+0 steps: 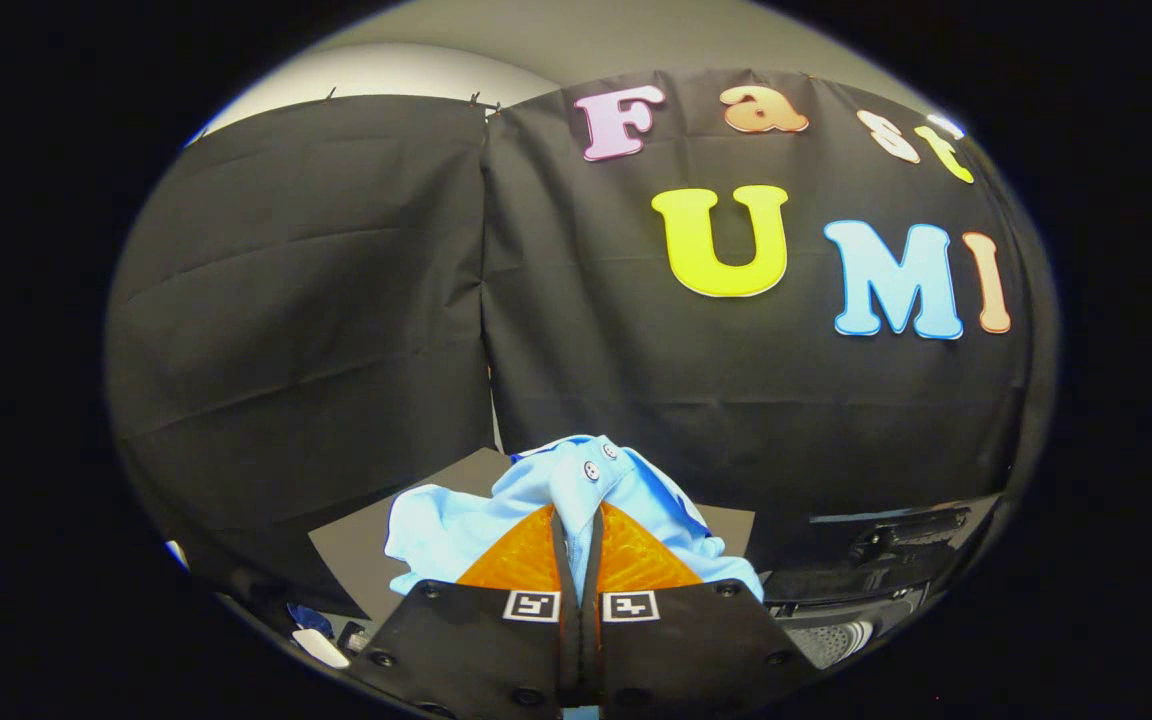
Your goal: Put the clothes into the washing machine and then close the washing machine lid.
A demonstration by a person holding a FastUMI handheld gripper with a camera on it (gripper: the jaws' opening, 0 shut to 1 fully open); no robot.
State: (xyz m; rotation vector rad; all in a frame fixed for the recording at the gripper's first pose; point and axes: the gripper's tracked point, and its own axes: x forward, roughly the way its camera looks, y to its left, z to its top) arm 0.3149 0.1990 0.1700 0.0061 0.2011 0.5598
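Garment (456,525): pale light blue, plain, with small white buttons (592,470) and a darker blue edge at the placket. Booth wall (336,300): black cloth. Surface under garment (356,550): grey-brown. Machine part (896,545) beside it: black, possibly glossy.

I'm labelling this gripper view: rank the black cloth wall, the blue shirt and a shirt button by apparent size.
1. Wall
2. Shirt, pinched between the closed fingers; nearness inflates it
3. Button

the garment (576,480) sits pinched between the two fingers of the gripper (577,530), bunched above and to both sides of them. behind the garment hangs the booth's cloth wall (336,300). right of the garment and lower lies the washing machine (886,560).
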